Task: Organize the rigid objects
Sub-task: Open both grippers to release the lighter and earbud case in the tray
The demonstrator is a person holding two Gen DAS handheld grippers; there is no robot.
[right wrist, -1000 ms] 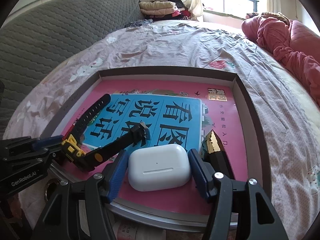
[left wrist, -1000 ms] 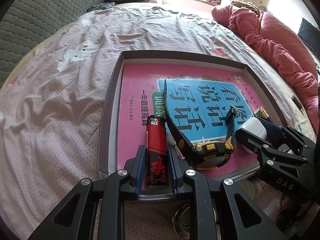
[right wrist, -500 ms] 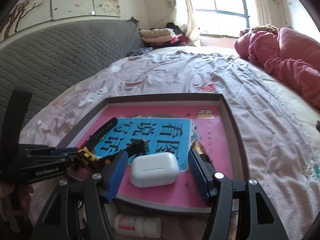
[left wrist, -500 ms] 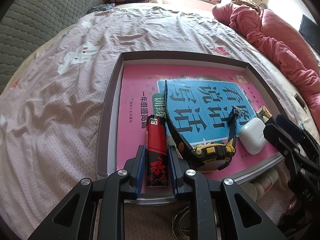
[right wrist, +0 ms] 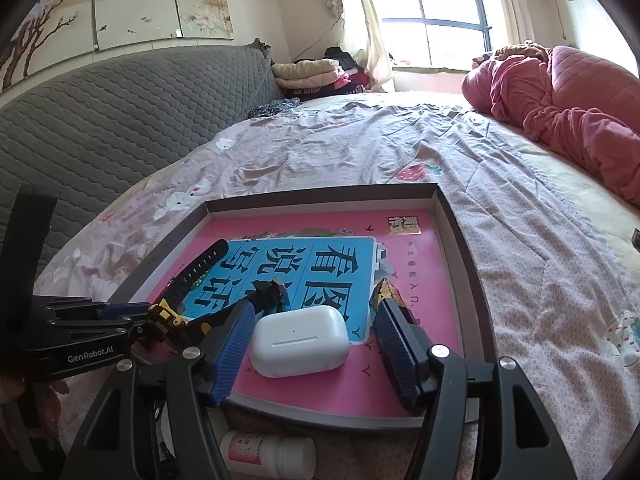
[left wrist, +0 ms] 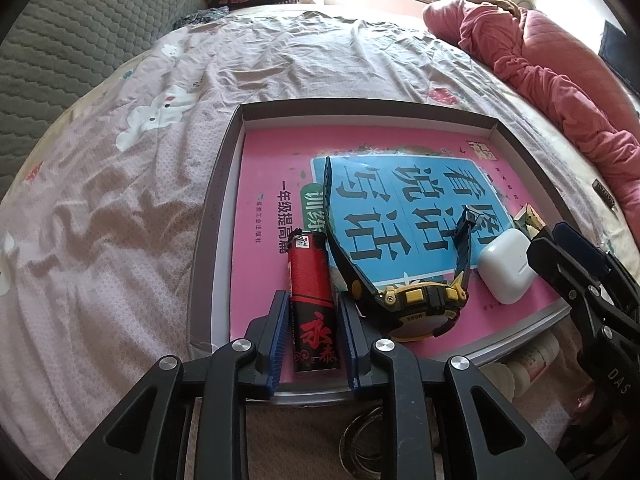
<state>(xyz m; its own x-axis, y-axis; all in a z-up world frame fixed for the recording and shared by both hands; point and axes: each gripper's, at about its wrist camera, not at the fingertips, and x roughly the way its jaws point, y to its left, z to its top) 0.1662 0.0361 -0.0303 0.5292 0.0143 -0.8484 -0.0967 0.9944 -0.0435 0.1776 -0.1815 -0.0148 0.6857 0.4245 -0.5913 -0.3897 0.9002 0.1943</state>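
A red and black lighter (left wrist: 314, 312) lies on a pink and blue book (left wrist: 272, 160) inside a shallow grey tray (left wrist: 216, 208). My left gripper (left wrist: 313, 300) straddles the lighter; its jaws are opening and a thin gap shows at each pad. A black and yellow watch (left wrist: 416, 308) lies just right of it. A white earbud case (right wrist: 300, 336) rests near the tray's front edge between the fingers of my open right gripper (right wrist: 314, 314), clear of both pads. A small gold and black object (right wrist: 386, 290) lies behind the right finger.
The tray (right wrist: 464, 248) sits on a pink bedsheet. A white pill bottle (right wrist: 264, 454) and a metal ring (left wrist: 360, 444) lie in front of the tray. A pink duvet (left wrist: 560, 80) is heaped at the right, and a grey padded headboard (right wrist: 120, 120) runs along the left.
The right gripper drew back from the earbud case and tilted up, leaving the case on the book. The left gripper stayed put and its pads eased off the lighter.
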